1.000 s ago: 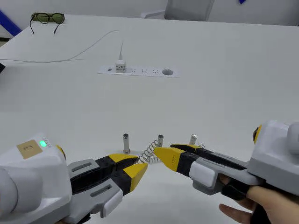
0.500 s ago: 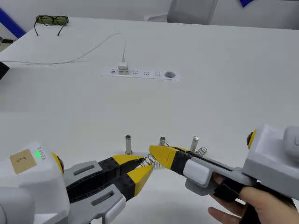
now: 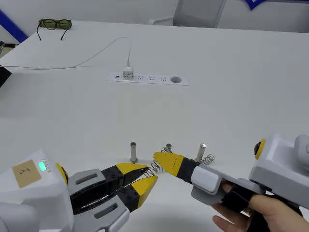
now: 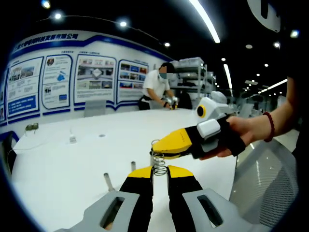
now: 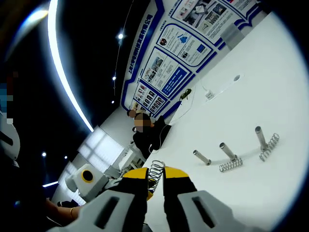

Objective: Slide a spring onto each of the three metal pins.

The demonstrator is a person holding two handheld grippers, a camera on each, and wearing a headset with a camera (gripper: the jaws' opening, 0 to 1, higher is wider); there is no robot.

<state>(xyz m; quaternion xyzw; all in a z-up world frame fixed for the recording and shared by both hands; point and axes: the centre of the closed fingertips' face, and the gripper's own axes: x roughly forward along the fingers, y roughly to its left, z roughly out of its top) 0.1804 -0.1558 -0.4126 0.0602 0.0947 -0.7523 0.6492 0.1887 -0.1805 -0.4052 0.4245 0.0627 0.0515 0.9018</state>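
Three upright metal pins stand in a row on the white table: left pin (image 3: 133, 152) (image 5: 202, 157), middle pin (image 3: 168, 147) (image 5: 228, 151), right pin (image 3: 202, 152) (image 5: 260, 137). One spring (image 3: 154, 167) (image 4: 158, 160) (image 5: 155, 169) is held in the air just in front of them. My left gripper (image 3: 143, 177) (image 4: 159, 171) is shut on its lower end, and my right gripper (image 3: 163, 161) (image 5: 154, 177) is shut on its other end. Another spring (image 3: 208, 158) (image 5: 269, 146) lies by the right pin, and a third spring (image 5: 231, 165) lies at the middle pin's base.
A white power strip (image 3: 147, 78) with a plugged-in charger and cable lies further back on the table. Dark glasses (image 3: 54, 23) rest at the far left corner. A chair (image 3: 198, 12) stands behind the table. A person works at the far end in the left gripper view.
My right gripper has come in closer to the left one, and the spring between them looks shorter. The head camera has shifted a little.
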